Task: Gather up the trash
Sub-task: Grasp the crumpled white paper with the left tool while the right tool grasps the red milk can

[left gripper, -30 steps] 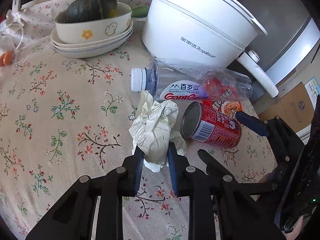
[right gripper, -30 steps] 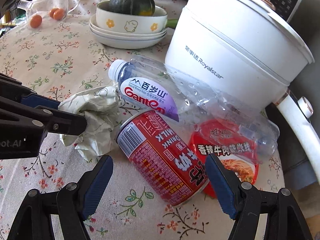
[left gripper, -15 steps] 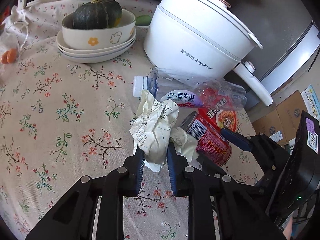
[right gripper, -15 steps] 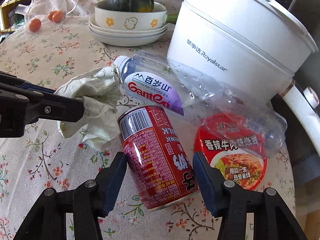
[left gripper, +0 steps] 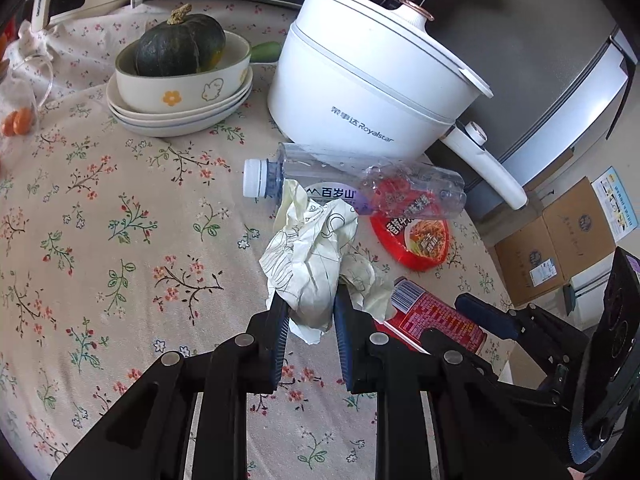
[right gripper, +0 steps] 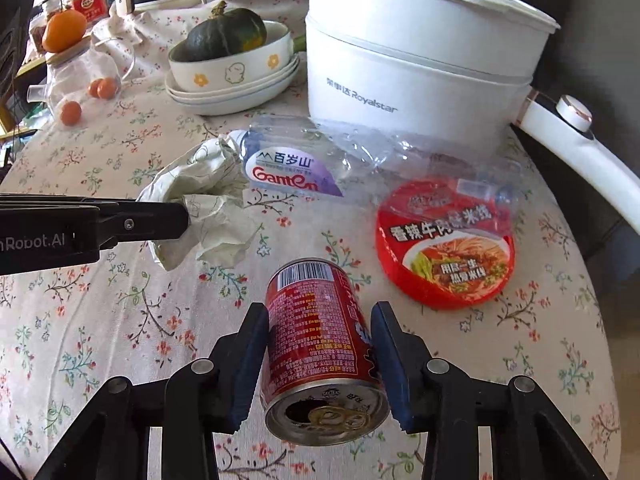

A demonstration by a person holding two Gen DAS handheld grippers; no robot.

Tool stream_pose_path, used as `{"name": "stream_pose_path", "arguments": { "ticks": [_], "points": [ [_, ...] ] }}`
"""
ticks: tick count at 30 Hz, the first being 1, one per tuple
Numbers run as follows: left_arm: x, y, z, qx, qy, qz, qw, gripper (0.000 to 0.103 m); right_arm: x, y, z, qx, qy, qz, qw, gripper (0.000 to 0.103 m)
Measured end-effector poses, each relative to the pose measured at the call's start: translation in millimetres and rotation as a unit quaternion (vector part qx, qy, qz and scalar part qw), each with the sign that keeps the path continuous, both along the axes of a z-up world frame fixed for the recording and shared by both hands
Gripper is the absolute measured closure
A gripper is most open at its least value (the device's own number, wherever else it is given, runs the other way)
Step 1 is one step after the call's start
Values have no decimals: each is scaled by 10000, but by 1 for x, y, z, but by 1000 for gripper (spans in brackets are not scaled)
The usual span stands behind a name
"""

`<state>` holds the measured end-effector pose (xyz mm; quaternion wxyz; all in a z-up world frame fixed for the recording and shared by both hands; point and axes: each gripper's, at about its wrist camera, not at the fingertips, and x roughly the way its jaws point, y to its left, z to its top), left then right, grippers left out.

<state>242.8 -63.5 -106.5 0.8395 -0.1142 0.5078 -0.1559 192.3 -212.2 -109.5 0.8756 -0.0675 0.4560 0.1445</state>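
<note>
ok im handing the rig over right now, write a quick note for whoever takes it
Left hand-held gripper: shut on the crumpled paper, which looks lifted off the cloth.
Right hand-held gripper: jaws have just been closing and now clamp the red can, open end toward the camera.
On the table: the empty bottle lies on its side against the white pot; the red noodle lid lies flat, partly under the bottle.
Done: paper and can are gripped.
Left: bin both, then collect the bottle and lid. No bin is in view.
</note>
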Motion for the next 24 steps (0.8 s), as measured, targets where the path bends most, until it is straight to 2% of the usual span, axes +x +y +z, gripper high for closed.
{"name": "stream_pose_path", "arguments": {
  "ticks": [2,3,8,11,15,21,24],
  "points": [
    [-2,-5,0,38,12,-25,10000,80,-5,-2,-6,9,64,42,10000,57],
    [-2,-6,-1,38,37,-17,10000,80,-6,-2,-12,-21,115,80,9999,68],
    [-5,-11,1,164,-6,-54,9999,80,-11,-1,-18,38,-35,218,9997,61],
    [-7,-11,2,291,-61,-67,9995,80,-8,4,-26,-7,137,261,9996,48],
    [-8,-10,4,457,-153,-42,9988,80,-5,14,-36,-176,193,260,9993,47],
    [-11,-17,14,685,-419,-99,9967,80,-4,12,-34,-73,304,212,9993,48],
    [-14,-24,21,670,-535,-187,9961,80,-8,4,-27,-27,301,110,9995,48]
  ]
}}
